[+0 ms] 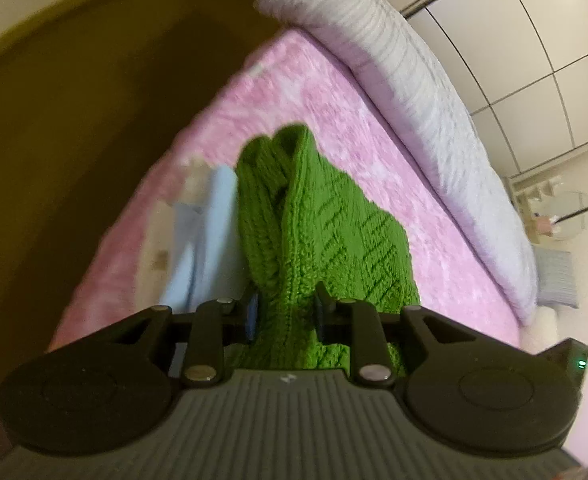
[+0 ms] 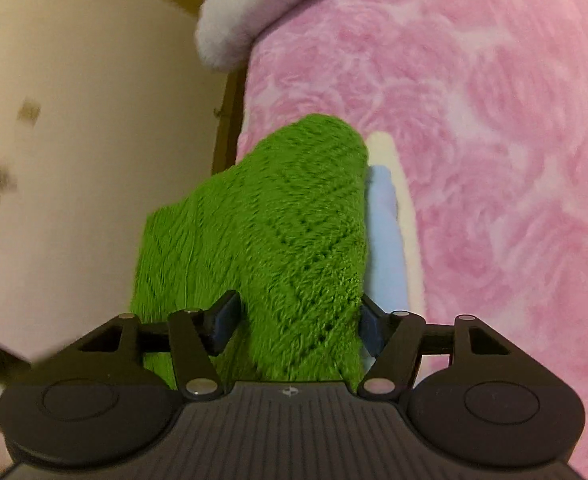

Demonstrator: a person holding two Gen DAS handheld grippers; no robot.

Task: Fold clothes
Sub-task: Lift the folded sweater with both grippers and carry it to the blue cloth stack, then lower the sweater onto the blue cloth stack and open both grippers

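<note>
A green knitted sweater [image 1: 314,220] hangs from both grippers above a pink fluffy blanket [image 1: 334,92] on the bed. My left gripper [image 1: 287,312] is shut on a bunched edge of the sweater. In the right wrist view my right gripper [image 2: 298,322] is shut on another part of the green sweater [image 2: 277,216], which fills the space between its fingers. A light blue cloth [image 1: 209,232] lies beside the sweater on the blanket; it also shows in the right wrist view [image 2: 386,232].
A grey-white ribbed duvet [image 1: 406,80] lies rolled along the far side of the bed. A dark brown headboard [image 1: 73,140] stands to the left. White wardrobe doors [image 1: 514,40] stand behind. A cream wall [image 2: 73,120] is left of the bed.
</note>
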